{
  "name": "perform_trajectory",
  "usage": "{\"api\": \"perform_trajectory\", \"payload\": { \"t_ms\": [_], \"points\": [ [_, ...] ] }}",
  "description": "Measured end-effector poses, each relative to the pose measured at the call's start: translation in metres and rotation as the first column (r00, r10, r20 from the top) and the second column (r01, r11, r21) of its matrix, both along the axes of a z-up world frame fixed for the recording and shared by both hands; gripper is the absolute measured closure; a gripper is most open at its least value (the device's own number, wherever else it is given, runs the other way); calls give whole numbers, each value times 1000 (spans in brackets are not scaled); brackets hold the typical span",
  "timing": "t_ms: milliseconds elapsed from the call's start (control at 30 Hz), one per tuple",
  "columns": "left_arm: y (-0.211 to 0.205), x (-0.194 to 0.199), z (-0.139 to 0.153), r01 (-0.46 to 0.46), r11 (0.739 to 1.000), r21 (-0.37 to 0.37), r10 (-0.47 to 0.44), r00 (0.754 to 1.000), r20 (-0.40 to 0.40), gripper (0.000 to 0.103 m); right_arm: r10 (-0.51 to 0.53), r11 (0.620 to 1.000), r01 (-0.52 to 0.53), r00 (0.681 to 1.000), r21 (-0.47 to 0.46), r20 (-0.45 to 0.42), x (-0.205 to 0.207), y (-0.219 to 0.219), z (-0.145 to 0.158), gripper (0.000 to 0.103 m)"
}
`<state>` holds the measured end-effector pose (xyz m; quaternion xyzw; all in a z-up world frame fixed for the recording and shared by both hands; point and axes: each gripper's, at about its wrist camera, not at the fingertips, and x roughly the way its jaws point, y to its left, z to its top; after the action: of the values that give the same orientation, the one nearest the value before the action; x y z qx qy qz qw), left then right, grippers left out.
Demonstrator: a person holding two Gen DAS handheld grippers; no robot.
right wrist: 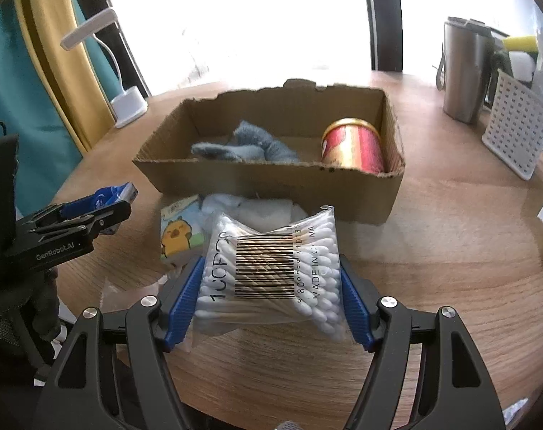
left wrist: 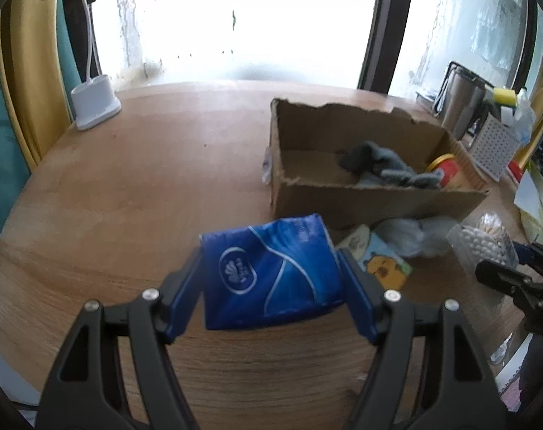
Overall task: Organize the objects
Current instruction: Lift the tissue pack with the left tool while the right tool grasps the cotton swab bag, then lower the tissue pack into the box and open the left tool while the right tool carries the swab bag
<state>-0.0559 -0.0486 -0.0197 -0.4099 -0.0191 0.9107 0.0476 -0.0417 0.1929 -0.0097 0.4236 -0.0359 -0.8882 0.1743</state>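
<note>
A white desk lamp with a flat head and oval base point(left wrist: 94, 102) stands at the far left of the round wooden table point(left wrist: 128, 186), beside yellow and teal curtains. The left gripper point(left wrist: 271, 279) is clenched on a soft blue plastic tissue pack point(left wrist: 271, 272), its blue pads pressing both ends; the pack is held just above the table, a little short of the box, and carries white curved lines and a white oval emblem whose lettering is too blurred to read. In the right wrist view that gripper point(right wrist: 106, 208) shows from the side, its black body printed "GenRobot.AI". Further right, a small card with a yellow cartoon chick point(right wrist: 180, 231) and a crumpled white cloth point(right wrist: 250, 208) lie against the front wall of the torn, open brown cardboard box point(right wrist: 271, 182), both partly hidden. Inside the box lie a grey fuzzy cloth point(right wrist: 246, 145) and a red and gold can point(right wrist: 354, 145) on its side, its label unreadable. The right gripper point(right wrist: 271, 286) grasps a clear plastic bag of cotton swabs point(right wrist: 271, 272) just above the table in front of the box; a barcode, "100PCS" and "MADE IN C… NA" are partly legible, the digits smeared. At far right stand a steel tumbler point(right wrist: 463, 75) and a white perforated basket point(right wrist: 519, 132), cut off by the frame's edge.
</note>
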Motion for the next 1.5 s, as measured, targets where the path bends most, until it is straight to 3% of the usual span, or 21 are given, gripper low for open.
{"api": "perform_trajectory", "payload": {
  "t_ms": [700, 1500],
  "points": [
    [14, -15, 40, 29, 999, 27, -27, 997, -78, 30, 20, 1000, -20, 996, 4, -86, -12, 4, 36, 29],
    [44, -64, 38, 42, 998, -36, -44, 997, -57, 30, 6, 998, -11, 997, -57, -80, -50, 29, 39, 29]
  ]
}}
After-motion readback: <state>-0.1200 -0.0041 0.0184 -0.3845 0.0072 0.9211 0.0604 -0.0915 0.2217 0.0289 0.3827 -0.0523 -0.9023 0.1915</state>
